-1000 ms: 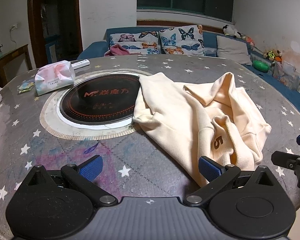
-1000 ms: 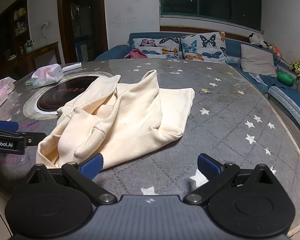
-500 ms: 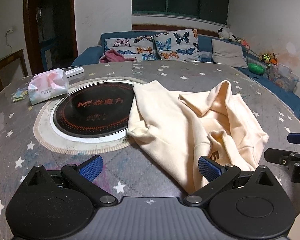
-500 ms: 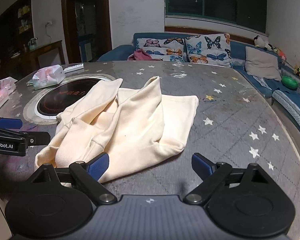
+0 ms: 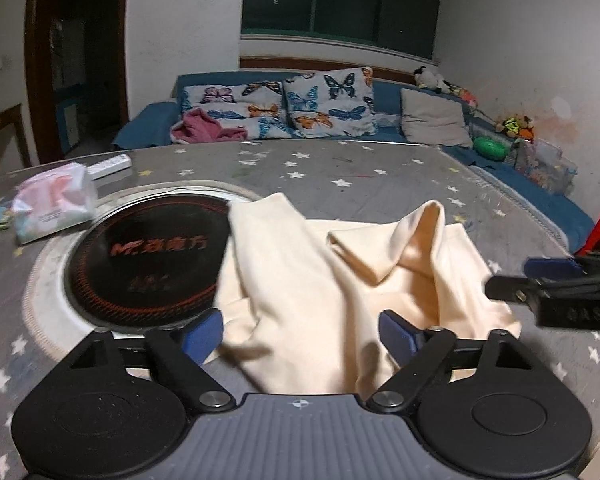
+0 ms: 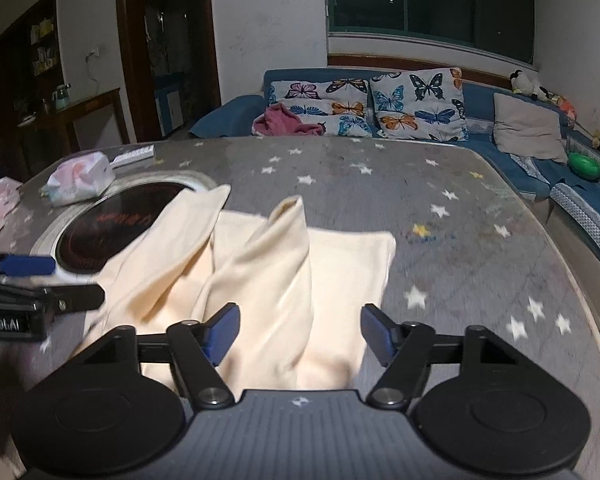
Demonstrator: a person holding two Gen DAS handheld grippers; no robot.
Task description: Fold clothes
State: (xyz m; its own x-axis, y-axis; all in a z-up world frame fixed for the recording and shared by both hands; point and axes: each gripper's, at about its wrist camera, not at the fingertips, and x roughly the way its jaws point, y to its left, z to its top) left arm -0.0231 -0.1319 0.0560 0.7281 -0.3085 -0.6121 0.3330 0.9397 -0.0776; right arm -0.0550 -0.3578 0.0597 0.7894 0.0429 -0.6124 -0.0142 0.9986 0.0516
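Garment, cream & crumpled, lay mid-frame on table w/ its edge over hob, while left gripper & right gripper sat low over its near edge, jaws apart, gripping nothing.

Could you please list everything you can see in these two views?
garment: one, cream, crumpled mid-table, partly over the hob
hob: one, black, round, set in the table on the left
table: one, grey with stars
tissue pack: one, pink-white, far left
remote: one, white, behind the pack
sofa: one, blue, beyond the table
butterfly cushions: two, on the sofa
left gripper: fingers open over the garment
right gripper: fingers open over the garment
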